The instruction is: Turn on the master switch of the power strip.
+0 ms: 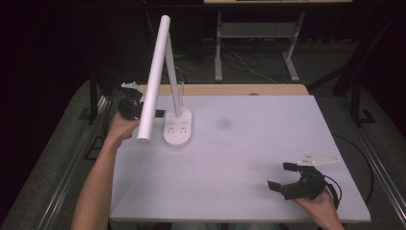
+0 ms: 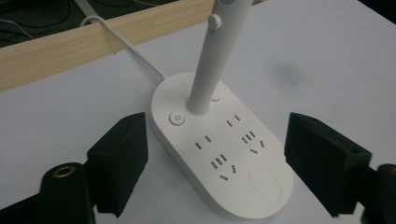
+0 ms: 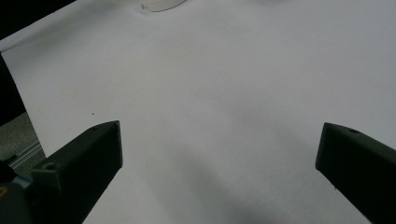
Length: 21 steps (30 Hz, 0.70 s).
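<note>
While white desk lamp [image 1: 177,127] stands at table [image 1: 249,143] far-left, left gripper [image 2: 215,154] straddles its socket base [image 2: 219,149], jaws wide, not touching. Right gripper [image 1: 287,179] near right front edge, jaws wide, empty.

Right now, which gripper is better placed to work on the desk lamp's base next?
Probably the left gripper: its open jaws already flank the lamp base, near the power button. The right gripper, also open, sits across the table over bare surface.

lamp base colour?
White, including the lamp base and its power button; the socket slots are dark. Shows best in the left gripper view.
</note>
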### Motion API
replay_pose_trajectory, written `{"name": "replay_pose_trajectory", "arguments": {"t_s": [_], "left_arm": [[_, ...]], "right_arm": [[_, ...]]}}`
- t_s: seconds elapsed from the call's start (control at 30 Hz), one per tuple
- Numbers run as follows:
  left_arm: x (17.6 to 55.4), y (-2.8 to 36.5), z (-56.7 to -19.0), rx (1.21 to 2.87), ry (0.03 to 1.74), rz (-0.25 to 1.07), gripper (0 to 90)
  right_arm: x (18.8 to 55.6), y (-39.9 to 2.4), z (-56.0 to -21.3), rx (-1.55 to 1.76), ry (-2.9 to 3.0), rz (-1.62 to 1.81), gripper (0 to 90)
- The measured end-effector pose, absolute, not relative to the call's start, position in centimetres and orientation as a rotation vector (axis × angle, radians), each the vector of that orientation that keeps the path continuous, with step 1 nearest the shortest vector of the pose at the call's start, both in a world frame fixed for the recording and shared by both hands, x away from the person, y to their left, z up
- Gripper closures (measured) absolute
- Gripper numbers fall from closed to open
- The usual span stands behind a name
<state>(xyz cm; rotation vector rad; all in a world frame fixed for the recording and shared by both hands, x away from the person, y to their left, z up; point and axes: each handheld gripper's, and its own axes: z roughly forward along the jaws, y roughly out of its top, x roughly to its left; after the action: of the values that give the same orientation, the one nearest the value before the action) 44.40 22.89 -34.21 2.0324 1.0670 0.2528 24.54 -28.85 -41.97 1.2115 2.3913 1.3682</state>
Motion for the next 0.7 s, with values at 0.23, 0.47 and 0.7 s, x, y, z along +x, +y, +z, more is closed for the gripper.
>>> {"name": "replay_pose_trajectory", "arguments": {"t_s": [0.23,0.47,0.7], "left_arm": [[45.3,23.7,-34.9,1.973,1.111,0.233,34.4],[45.9,24.0,-35.5,1.922,1.150,0.229,47.5],[46.5,24.0,-36.1,1.890,1.165,0.214,60.1]], "right_arm": [[24.6,-28.8,-42.0,1.205,2.394,1.367,0.1],[24.6,-28.8,-42.1,1.204,2.396,1.365,0.0],[24.6,-28.8,-42.1,1.202,2.398,1.364,0.0]]}}
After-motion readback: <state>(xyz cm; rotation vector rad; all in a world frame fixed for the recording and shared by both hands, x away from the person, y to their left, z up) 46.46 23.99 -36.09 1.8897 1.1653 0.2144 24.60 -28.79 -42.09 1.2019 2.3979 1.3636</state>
